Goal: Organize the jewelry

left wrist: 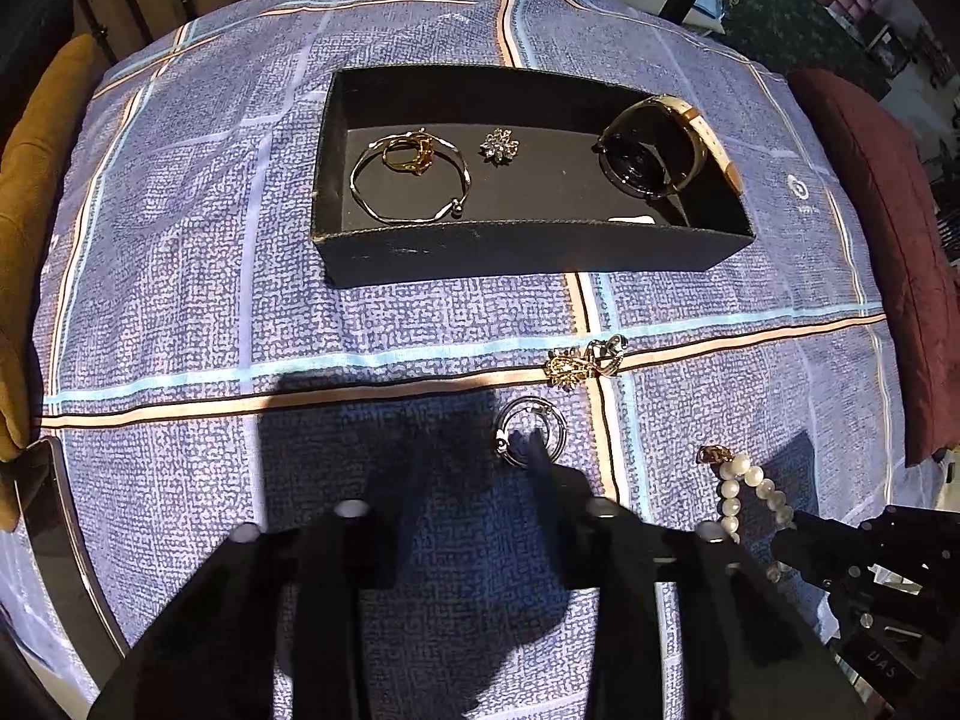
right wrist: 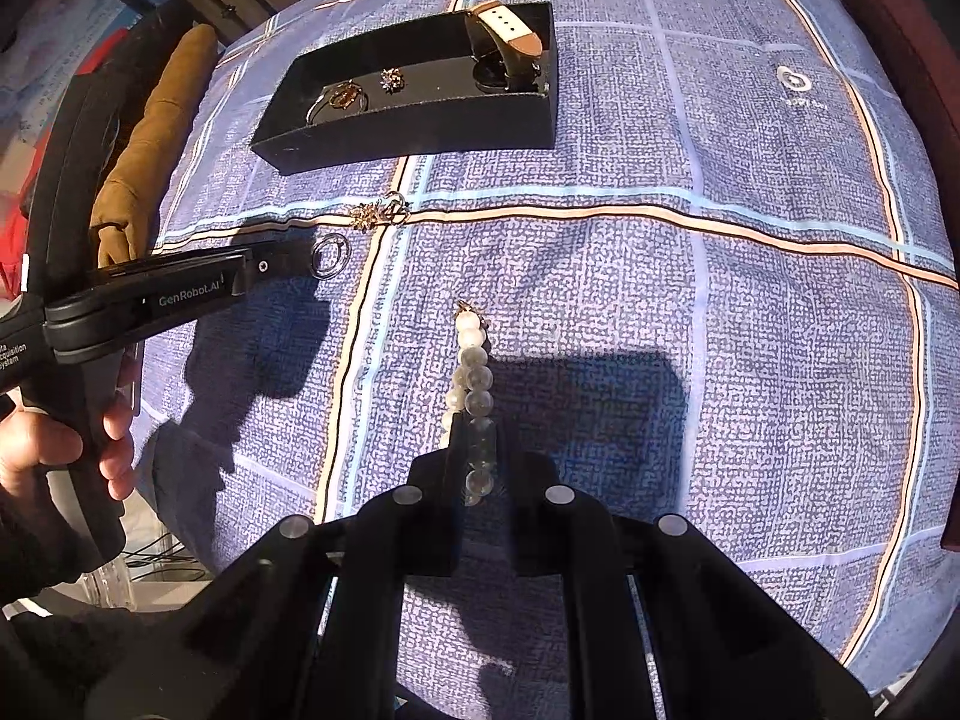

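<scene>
- Left gripper [left wrist: 474, 468] is spread wide over the silver hoop [left wrist: 529, 431] on the tablecloth [left wrist: 180, 240]; it's light, stiff and slippery (pinch its rim).
- Right gripper [right wrist: 483, 450] is clamped on the pearl bracelet [right wrist: 474, 384], limp and dangly.

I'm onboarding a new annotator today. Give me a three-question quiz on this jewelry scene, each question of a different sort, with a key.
1. True or false: the watch lies inside the black tray.
2. The right gripper is shut on which item? A) silver hoop B) pearl bracelet C) gold ring
3. Fill in: the gold ring in the tray lies inside the silver ____.

Key
1. True.
2. B, the pearl bracelet.
3. Bangle.
</scene>
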{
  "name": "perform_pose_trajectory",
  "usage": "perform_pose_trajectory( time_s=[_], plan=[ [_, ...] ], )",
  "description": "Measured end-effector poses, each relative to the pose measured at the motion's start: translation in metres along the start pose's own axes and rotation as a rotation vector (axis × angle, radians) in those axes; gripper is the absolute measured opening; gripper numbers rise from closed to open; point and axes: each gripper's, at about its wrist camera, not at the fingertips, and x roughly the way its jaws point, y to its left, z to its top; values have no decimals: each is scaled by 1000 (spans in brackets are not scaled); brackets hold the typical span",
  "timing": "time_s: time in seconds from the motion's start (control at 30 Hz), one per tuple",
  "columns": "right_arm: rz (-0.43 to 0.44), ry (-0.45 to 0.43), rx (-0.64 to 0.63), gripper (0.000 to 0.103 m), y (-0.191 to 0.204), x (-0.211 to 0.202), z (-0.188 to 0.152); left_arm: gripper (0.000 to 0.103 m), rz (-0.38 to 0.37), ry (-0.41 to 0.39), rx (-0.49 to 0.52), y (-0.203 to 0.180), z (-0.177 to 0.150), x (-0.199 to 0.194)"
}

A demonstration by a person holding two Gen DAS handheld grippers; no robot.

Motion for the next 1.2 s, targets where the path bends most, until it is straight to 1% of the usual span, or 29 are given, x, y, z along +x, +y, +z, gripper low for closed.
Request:
perform_pose_trajectory(
  time_s=[0.03, 0.07, 0.17, 0.23, 0.27, 0.33, 0.37, 0.43, 0.5, 0.57, 0.6, 0.67, 0.77, 0.9, 0.93, 0.97, 1.0, 1.07, 1.1, 1.2],
  plan=[
    [1, 0, 1, 10, 0, 0, 1, 73, 20, -22, 3, 1, -1, -4],
    [1, -2, 2, 10, 0, 0, 2, 77, 23, -40, 4, -4, 1, -6],
    [4, -5, 10, 10, -2, -1, 3, 77, 30, -32, 11, -10, 5, -2],
    [5, -5, 15, 10, -3, -2, 3, 75, 68, -25, 46, -17, 5, 3],
    [5, -6, 17, 10, -4, -2, 3, 72, 79, -18, 61, -20, 4, 7],
    [5, -7, 20, 10, -4, -2, 3, 58, 110, -5, 82, -23, 2, 13],
    [5, -8, 22, 10, -5, -1, 3, 48, 121, 2, 89, -24, 0, 16],
    [7, -6, 25, 10, -6, -2, 2, 44, 124, -14, 94, -24, -1, 15],
    [10, -9, 27, 10, -6, -1, 2, 32, 107, -19, 92, -18, -2, 10],
    [18, -12, 25, 10, -4, -1, 2, 25, 81, -20, 74, -8, -2, 5],
    [21, -14, 20, 10, -2, -1, 3, 23, 62, -22, 55, -2, -2, 2],
    [32, -24, 10, 10, 3, -2, 5, 23, 50, -37, 35, 7, -3, -7],
    [52, -47, -10, 10, 11, -7, 11, 23, 27, -57, 29, 17, -8, -21],
    [71, -73, -23, 10, 19, -12, 19, 23, 9, -48, 15, 22, -18, -27],
    [66, -72, -24, 10, 19, -11, 21, 26, -13, -39, 4, 23, -20, -26],
    [60, -68, -22, 10, 18, -10, 22, 43, -26, -29, -6, 8, -17, -17],
    [53, -63, -17, 10, 15, -9, 21, 62, -15, -32, -11, 7, -18, -16],
    [42, -50, 10, 10, 7, -6, 19, 73, -6, -58, 0, 3, -19, -18],
    [34, -46, 22, 10, 3, -5, 17, 76, 1, -52, 12, 0, -18, -16],
    [5, -28, 55, 10, -9, 1, 14, 79, 24, -41, 42, -8, -6, -6]
  ],
)
